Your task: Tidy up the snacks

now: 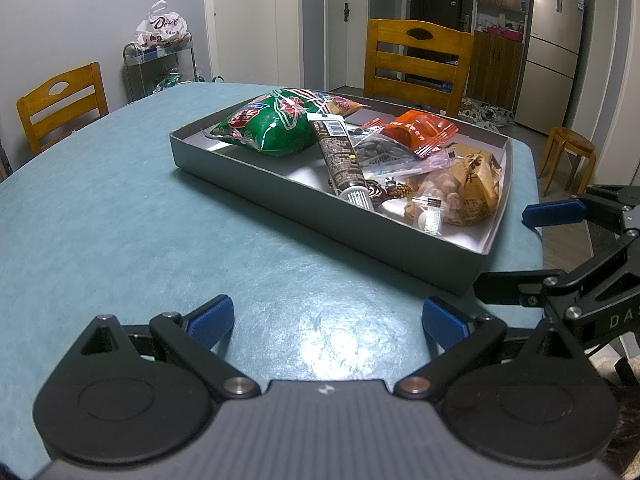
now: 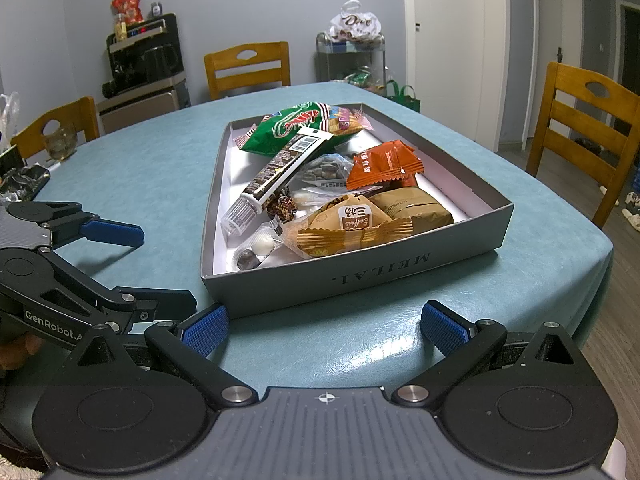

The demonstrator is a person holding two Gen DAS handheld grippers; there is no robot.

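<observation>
Both tools, left (image 1: 328, 326) and right (image 2: 324, 326), hover wide apart and empty over the teal surface (image 1: 120, 216). The snacks lie piled in the grey box (image 2: 360, 276): green bag (image 2: 292, 124), tube (image 2: 276, 174), orange packet (image 2: 380, 164).

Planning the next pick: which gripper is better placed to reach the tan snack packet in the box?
Probably the right gripper: open, facing the box's near wall, tan packet just behind. The left gripper sits off a corner.
</observation>
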